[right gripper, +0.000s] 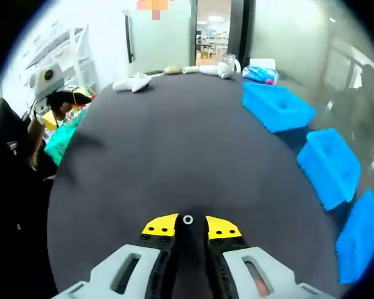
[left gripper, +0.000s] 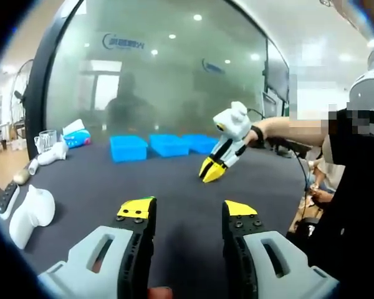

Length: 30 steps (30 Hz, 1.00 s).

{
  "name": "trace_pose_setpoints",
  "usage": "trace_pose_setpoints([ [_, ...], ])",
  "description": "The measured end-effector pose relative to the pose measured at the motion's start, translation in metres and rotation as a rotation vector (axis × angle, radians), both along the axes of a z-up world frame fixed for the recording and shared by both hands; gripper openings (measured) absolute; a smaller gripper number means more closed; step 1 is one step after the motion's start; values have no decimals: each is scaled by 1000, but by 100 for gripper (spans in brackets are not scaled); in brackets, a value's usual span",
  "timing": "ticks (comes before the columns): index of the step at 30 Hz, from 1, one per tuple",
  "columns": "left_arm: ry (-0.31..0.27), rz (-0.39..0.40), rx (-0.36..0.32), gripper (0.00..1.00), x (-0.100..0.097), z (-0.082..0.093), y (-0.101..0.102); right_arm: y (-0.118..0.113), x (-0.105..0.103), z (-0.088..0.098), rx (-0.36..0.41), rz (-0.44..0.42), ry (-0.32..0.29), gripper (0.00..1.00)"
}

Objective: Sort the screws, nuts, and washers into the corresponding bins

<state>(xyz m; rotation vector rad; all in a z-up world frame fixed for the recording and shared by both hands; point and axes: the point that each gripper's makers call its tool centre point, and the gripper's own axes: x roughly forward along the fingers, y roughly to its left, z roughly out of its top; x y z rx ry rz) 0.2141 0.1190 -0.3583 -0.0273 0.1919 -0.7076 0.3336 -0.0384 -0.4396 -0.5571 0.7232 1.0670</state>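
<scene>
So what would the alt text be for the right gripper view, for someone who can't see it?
A hand-held gripper with yellow-tipped jaws holds a small washer at its tips over a dark round table. Three blue bins line the table's right edge, with white objects at its far end.

We find no text we can read. On the frosted glass wall (left gripper: 174, 75) in the left gripper view we see two blue logo marks with lettering, one upper left (left gripper: 123, 42) and one further right (left gripper: 213, 66), both too blurred to make out.
</scene>
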Motion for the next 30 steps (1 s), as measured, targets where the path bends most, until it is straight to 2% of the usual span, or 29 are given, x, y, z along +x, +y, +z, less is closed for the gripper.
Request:
trace_pose_setpoints([
  [8,2,-4,-9,41,0,-1,-1,2,-4,-1,-6,7,11,4],
  [13,-4,-5,-16,41,0,2,-2,1,-4,-1,7,-4,31,4],
  [18,-5,-5,-12,41,-1,2,-2,0,-5,0,24,-17,22,3],
  [23,-8,-2,-11,41,1,4,-2,-6,-7,7,79,-47,-1,3],
  [30,-12,4,-10,41,4,6,-2,-23,-9,29,203,-133,-56,3],
])
